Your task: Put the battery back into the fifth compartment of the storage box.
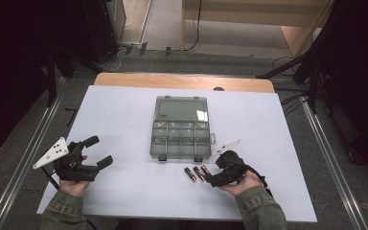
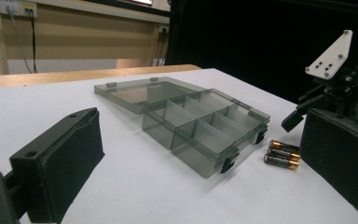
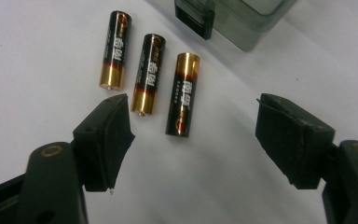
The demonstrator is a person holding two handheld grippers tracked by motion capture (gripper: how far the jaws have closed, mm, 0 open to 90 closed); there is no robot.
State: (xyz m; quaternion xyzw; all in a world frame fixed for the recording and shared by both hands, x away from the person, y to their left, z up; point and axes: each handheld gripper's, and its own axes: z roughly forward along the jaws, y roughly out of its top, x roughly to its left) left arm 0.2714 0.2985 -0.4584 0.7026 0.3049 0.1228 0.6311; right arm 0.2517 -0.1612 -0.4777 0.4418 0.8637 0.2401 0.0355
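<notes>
A smoky clear plastic organiser box (image 1: 180, 139) lies open mid-table, its lid (image 1: 181, 109) folded back flat and its compartments (image 2: 205, 128) holding nothing. Three black-and-gold batteries (image 1: 197, 173) lie side by side just in front of the box's right corner. My right gripper (image 1: 212, 178) is open and hovers low right beside them; in the right gripper view the nearest battery (image 3: 182, 94) lies just ahead of the gap between its jaws. My left gripper (image 1: 99, 151) rests open at the table's left, pointing toward the box, nothing between its jaws.
The white table top (image 1: 124, 124) has free room on both sides of the box. A wooden strip (image 1: 182, 81) runs along the far edge. Dark stands and cables (image 1: 292, 62) surround the table on the floor.
</notes>
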